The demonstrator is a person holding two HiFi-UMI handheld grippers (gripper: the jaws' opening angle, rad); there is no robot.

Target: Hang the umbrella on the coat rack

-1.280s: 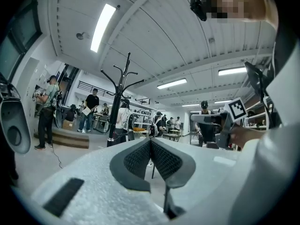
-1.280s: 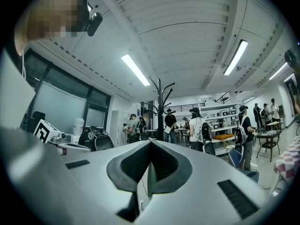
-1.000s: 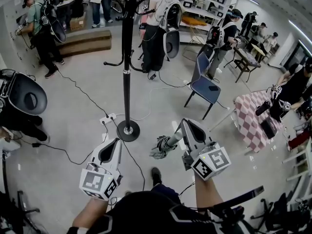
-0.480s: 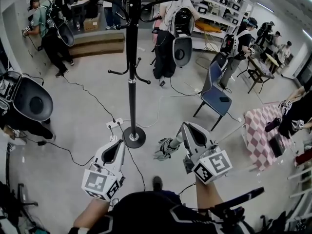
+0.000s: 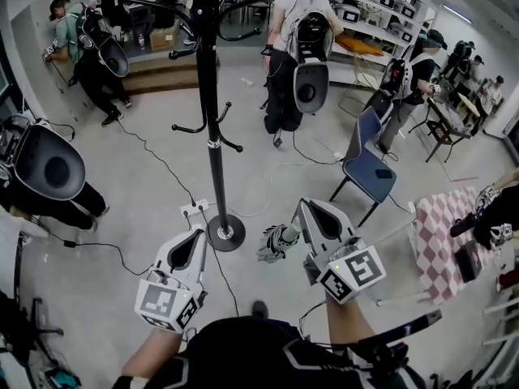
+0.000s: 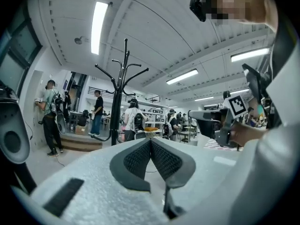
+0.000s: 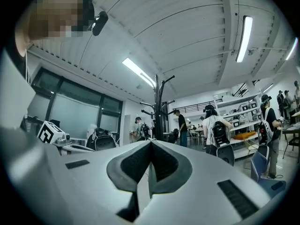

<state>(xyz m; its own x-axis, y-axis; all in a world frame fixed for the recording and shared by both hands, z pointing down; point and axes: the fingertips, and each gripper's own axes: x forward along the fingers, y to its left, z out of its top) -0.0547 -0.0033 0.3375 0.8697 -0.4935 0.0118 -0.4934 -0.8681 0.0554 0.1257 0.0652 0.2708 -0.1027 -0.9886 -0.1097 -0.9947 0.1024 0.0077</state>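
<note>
A black coat rack [image 5: 212,128] stands on a round base [image 5: 225,233] just ahead of me, with curved hooks low and high on its pole. My right gripper [image 5: 302,209] is shut on the strap of a folded, grey patterned umbrella [image 5: 275,243], which hangs below its tip to the right of the base. In the right gripper view a thin pale strip sits between the closed pads [image 7: 161,162], and the coat rack [image 7: 158,108] rises straight ahead. My left gripper [image 5: 196,233] is shut and holds nothing, left of the base. The left gripper view shows the coat rack [image 6: 117,102] ahead.
A power strip [image 5: 195,209] and cables lie on the floor by the rack's base. A blue chair [image 5: 369,164] stands to the right and a checkered table [image 5: 438,241] further right. A black round seat [image 5: 45,164] sits at left. Several people stand behind the rack.
The head view has shifted, so the rack's base sits slightly lower and closer to the grippers. Both grippers keep their places, and the umbrella still hangs from the right one.
</note>
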